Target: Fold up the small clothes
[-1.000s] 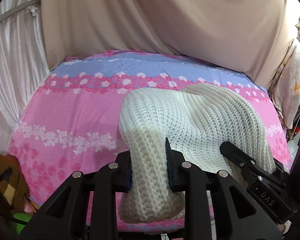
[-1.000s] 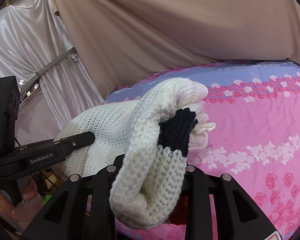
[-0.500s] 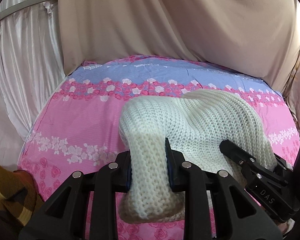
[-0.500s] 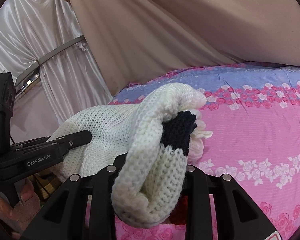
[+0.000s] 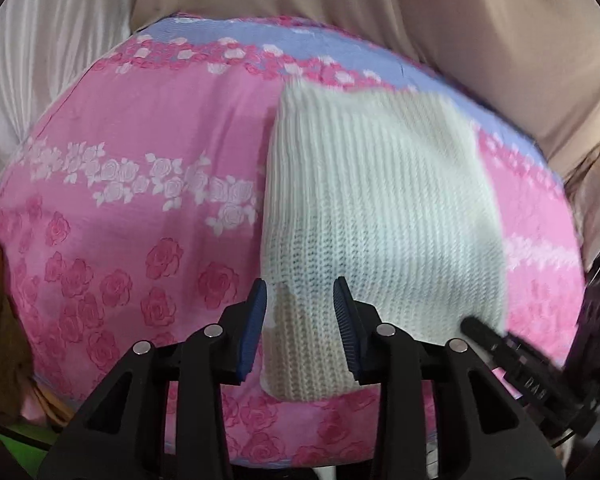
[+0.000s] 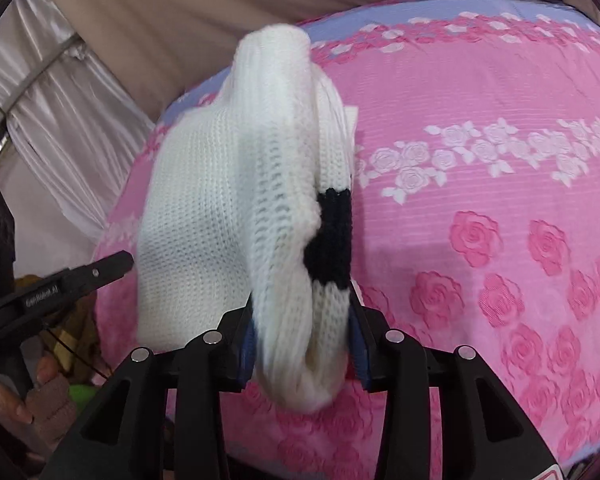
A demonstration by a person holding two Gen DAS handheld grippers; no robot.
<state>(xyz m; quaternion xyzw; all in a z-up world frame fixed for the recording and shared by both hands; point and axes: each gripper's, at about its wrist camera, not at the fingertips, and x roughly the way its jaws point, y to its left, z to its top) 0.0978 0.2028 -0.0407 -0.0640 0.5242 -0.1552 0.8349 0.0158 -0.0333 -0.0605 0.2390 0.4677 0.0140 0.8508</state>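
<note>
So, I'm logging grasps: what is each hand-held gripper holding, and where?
Left hand-held gripper: jaws opening, clear of the white knit garment's near corner between them. Right hand-held gripper: opening too, pads touching the bunched near edge.

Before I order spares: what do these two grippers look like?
Both are alike: the left gripper and right gripper have black angular plastic linkage arms with round silver pin heads, and blue ridged pads line the black fingers. Seen from the other side, the left bears white "GenRobot.AI" lettering and the right bears "DAS". No cables show.
</note>
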